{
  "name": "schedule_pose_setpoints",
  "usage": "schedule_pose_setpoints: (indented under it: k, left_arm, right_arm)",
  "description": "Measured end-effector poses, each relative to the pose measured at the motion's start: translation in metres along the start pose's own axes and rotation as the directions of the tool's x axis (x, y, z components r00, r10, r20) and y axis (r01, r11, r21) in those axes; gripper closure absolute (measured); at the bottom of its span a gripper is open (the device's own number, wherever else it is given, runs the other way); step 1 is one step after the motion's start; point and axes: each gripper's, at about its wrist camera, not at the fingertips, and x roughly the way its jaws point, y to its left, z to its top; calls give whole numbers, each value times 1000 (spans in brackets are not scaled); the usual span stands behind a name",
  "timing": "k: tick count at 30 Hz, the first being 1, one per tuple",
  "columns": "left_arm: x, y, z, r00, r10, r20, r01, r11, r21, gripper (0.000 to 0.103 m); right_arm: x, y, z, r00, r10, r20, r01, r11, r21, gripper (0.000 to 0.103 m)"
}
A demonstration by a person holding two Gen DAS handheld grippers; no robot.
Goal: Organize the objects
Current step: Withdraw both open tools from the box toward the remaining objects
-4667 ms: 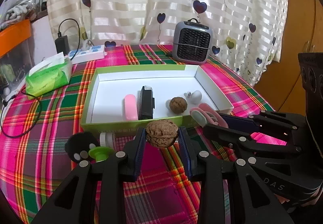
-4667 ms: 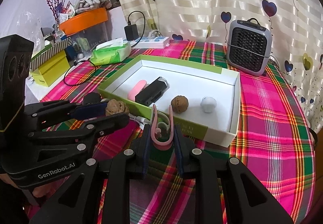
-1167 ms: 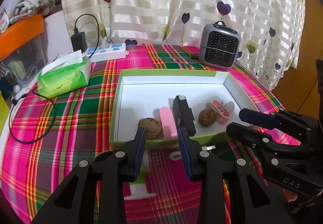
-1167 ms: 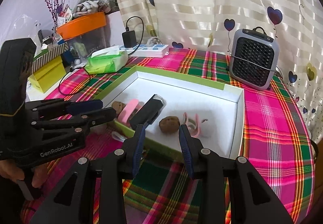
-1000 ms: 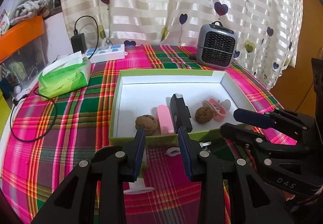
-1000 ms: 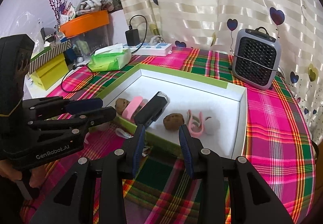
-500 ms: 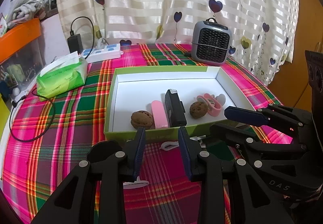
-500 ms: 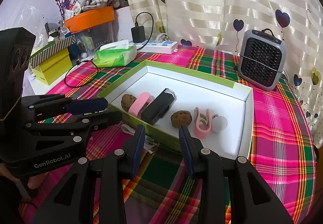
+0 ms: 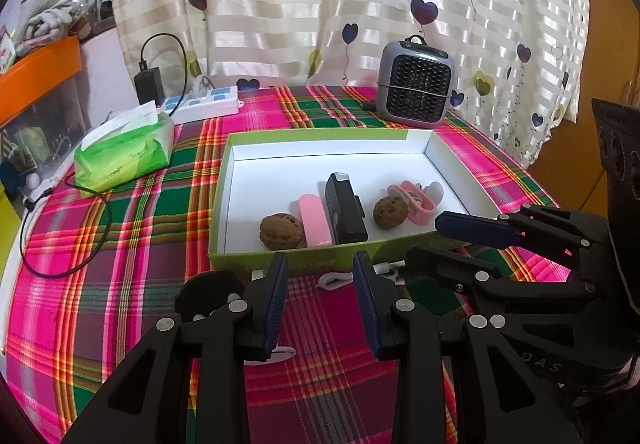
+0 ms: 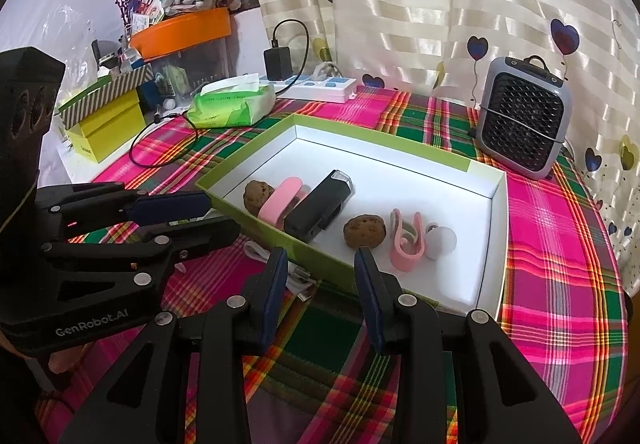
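Observation:
A green-edged white box [image 9: 320,134] [image 10: 496,211] lies on the plaid table. In it are two walnuts [image 9: 280,231] [image 9: 391,211], a pink bar [image 9: 314,224], a black rectangular device [image 9: 345,207] [image 10: 320,208], a pink clip [image 9: 412,200] [image 10: 406,244] and a white ball [image 10: 441,240]. My left gripper [image 9: 320,266] is open and empty, just short of the box's near wall. My right gripper [image 10: 322,264] is open and empty at the box's near edge. A white cable [image 9: 340,279] [image 10: 276,264] and a black round object [image 9: 210,290] lie on the cloth before the box.
A grey fan heater [image 9: 418,89] [image 10: 524,123] stands behind the box. A green tissue pack [image 9: 124,151], a white power strip with charger [image 9: 200,105], a black cord [image 9: 60,244], a yellow box [image 10: 104,129] and an orange bin [image 10: 184,29] are at the left.
Since 4.7 s ago the left gripper let go of a walnut and the right let go of the pink clip; both lie in the box. Both grippers have drawn back slightly.

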Motion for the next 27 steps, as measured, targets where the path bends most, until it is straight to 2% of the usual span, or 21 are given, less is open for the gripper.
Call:
schedule_pose_setpoints:
  k: [14,22,27]
  left_arm:
    - [-12,7,-8,1000,-2,8,2,1000,-11,71]
    - [-20,14,-15,1000,14,8,-14,1000,-5,71]
    - [-25,17,-19,999,33,6,-33,999,21,71]
  right_arm:
    - [1,8,-1,999,34,-9,-34,999,-35,67]
    - [16,17,-6,995,50,-85,-56,996,-70,67]
    - [19,16,-9,993,56,-101,-63,996,-67,67]
